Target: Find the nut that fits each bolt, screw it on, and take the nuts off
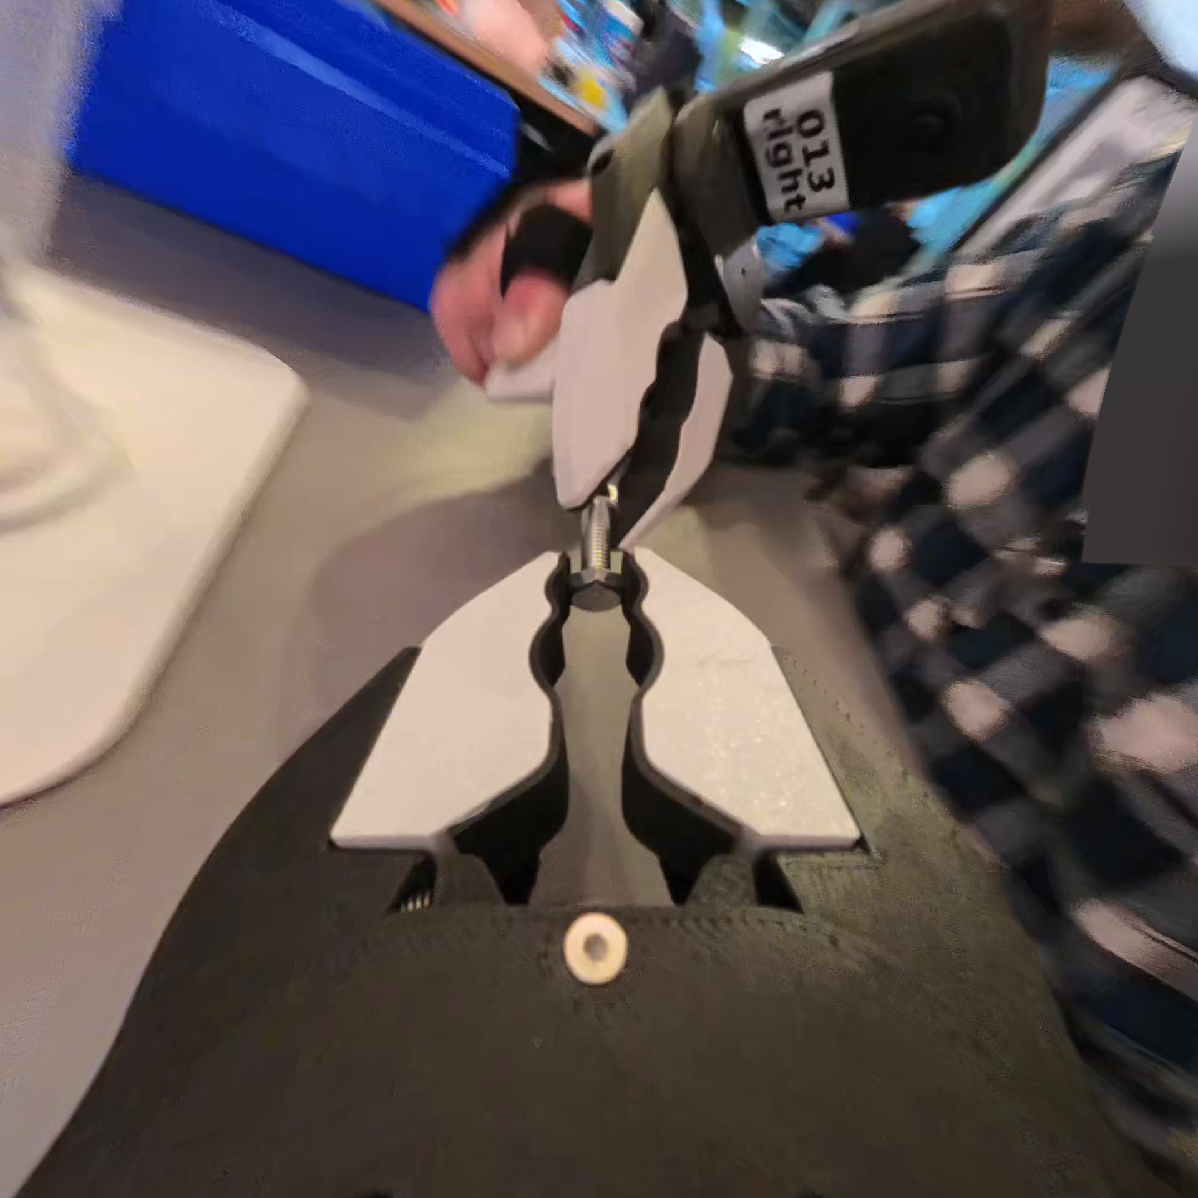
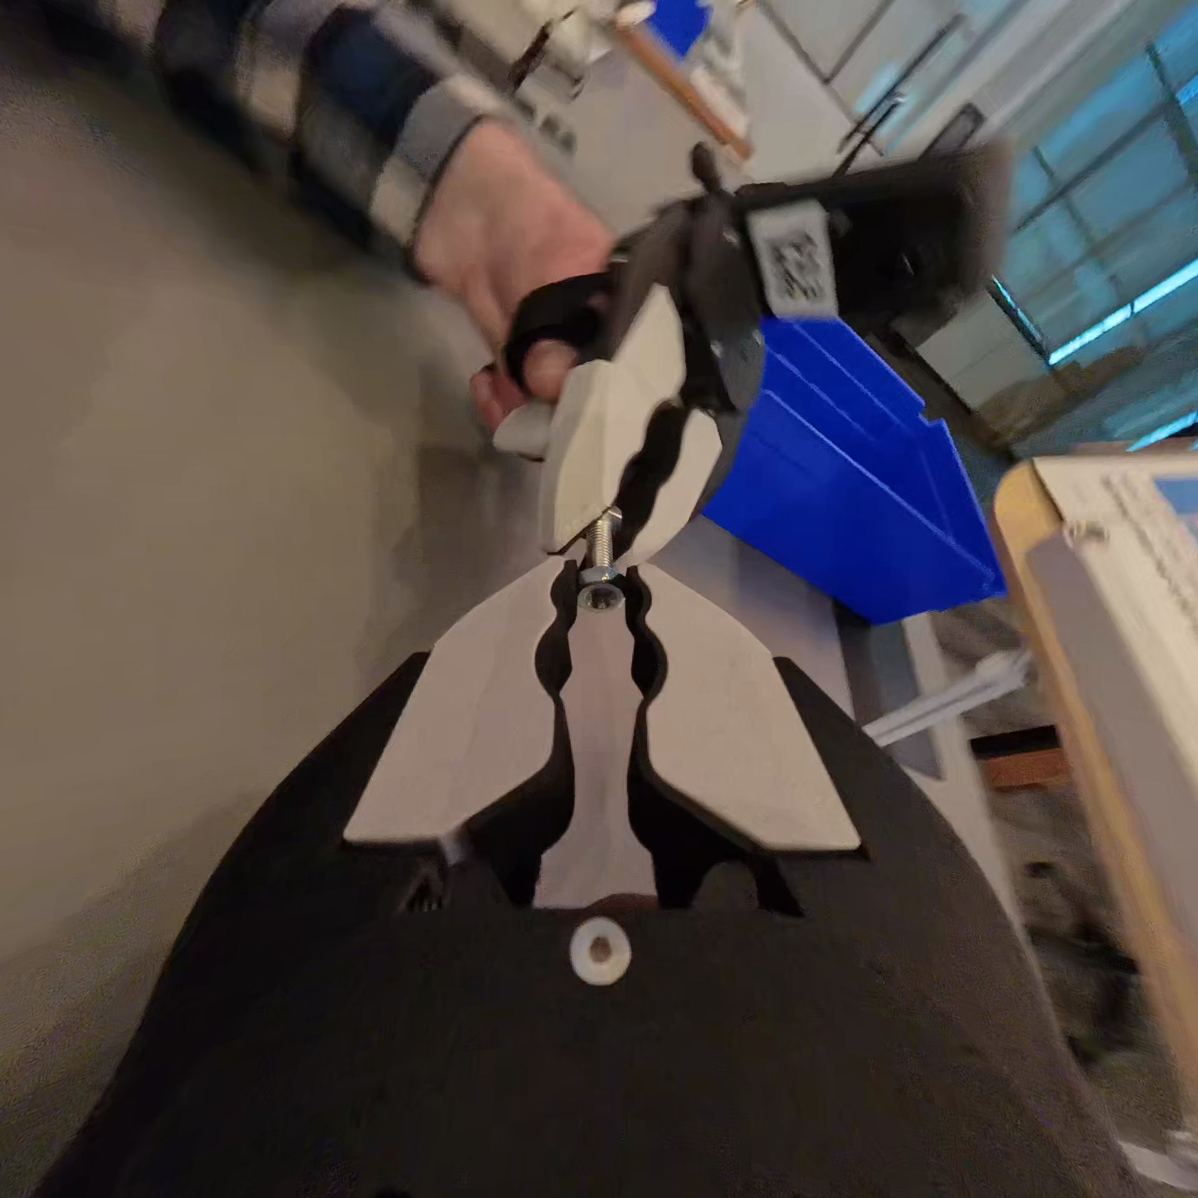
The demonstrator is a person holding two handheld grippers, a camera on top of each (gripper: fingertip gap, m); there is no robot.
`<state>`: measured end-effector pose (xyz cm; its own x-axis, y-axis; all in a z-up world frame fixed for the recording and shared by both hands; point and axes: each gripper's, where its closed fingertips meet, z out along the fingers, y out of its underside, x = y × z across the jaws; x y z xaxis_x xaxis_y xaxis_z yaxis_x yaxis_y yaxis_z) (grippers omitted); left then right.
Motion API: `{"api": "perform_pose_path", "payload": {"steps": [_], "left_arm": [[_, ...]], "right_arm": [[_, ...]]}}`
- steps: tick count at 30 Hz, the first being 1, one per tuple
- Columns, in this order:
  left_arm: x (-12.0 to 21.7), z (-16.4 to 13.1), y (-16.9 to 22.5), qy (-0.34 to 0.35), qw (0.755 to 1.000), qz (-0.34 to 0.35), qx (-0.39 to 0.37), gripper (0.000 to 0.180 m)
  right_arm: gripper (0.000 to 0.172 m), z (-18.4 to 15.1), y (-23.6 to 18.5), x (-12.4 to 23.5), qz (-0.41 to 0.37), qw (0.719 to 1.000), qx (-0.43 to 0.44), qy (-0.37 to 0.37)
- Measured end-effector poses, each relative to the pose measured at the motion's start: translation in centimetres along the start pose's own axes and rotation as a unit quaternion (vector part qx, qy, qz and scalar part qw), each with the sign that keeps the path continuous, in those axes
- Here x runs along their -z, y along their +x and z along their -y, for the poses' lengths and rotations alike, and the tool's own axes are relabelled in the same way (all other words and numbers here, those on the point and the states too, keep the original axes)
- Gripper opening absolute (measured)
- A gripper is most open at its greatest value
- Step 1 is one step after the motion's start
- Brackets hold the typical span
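Note:
In the left wrist view my left gripper [image 1: 595,570] is shut on the hex head [image 1: 593,593] of a silver bolt. Its threaded shaft [image 1: 596,538] runs straight away to my right gripper [image 1: 612,512], whose tips close over the far end. In the right wrist view my right gripper [image 2: 599,577] is shut on a silver hex nut [image 2: 599,593] that sits on the bolt. The shaft [image 2: 599,544] runs on to my left gripper [image 2: 596,525] facing it. Both grippers are held above the grey table [image 1: 324,648].
A blue bin [image 1: 292,129] stands on the table behind the grippers; it also shows in the right wrist view [image 2: 875,505]. A white board [image 1: 129,486] lies at the left. A person's checked shirt [image 1: 972,454] fills the right side. A pale box [image 2: 1102,583] stands at the right.

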<state>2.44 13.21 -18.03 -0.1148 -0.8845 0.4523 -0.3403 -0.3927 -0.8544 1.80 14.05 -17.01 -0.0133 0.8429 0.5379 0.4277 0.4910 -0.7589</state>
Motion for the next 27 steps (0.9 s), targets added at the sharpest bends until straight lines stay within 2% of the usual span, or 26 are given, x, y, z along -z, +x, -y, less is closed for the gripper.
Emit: {"api": "perform_pose_path", "payload": {"steps": [4, 6, 8, 11, 14, 16, 18, 20, 22, 27], "left_arm": [[0.0, -0.4, 0.1, 0.014, 0.997, -0.056, 0.052, 0.015], [0.2, -0.2, 0.2, 0.028, 0.995, -0.070, 0.059, 0.015], [0.1, -0.7, 0.4, 0.015, 0.996, -0.075, 0.053, 0.015], [0.3, -0.1, -0.1, 0.031, 0.998, -0.044, 0.029, 0.018], [0.4, 0.2, -0.8, 0.024, 1.000, 0.011, -0.014, 0.052], [0.3, -0.1, -1.3, 0.009, 0.998, 0.049, -0.049, 0.061], [0.2, 0.1, -1.8, 0.013, 0.992, 0.088, -0.091, 0.063], [0.3, 0.5, -2.3, 0.013, 0.979, 0.138, -0.152, 0.060], [0.8, 1.1, -3.1, 0.013, 0.952, 0.209, -0.223, 0.052], [0.7, 1.3, -3.1, -0.014, 0.914, 0.266, -0.305, 0.043]], "right_arm": [[0.015, -0.4, -0.2, -0.3, -0.048, 0.987, 0.139, -0.066], [0.015, -0.2, -0.2, -0.3, -0.062, 0.982, 0.164, -0.076], [0.015, -0.1, -0.4, -0.4, -0.050, 0.986, 0.146, -0.069], [0.015, -0.1, -0.2, -0.5, -0.037, 0.996, 0.075, -0.038], [0.015, -0.4, 0.2, -0.5, -0.026, 1.000, 0.007, -0.016], [0.015, -0.5, 0.5, -0.6, -0.017, 0.999, -0.050, 0.002], [0.015, -0.5, 0.4, -0.7, 0.009, 0.993, -0.115, 0.028], [0.015, -0.6, 0.6, -0.8, 0.030, 0.981, -0.187, 0.047], [0.015, -0.8, 0.8, -0.8, 0.056, 0.961, -0.262, 0.065], [0.015, -1.3, 2.2, -0.1, 0.102, 0.891, -0.423, 0.127]]}}
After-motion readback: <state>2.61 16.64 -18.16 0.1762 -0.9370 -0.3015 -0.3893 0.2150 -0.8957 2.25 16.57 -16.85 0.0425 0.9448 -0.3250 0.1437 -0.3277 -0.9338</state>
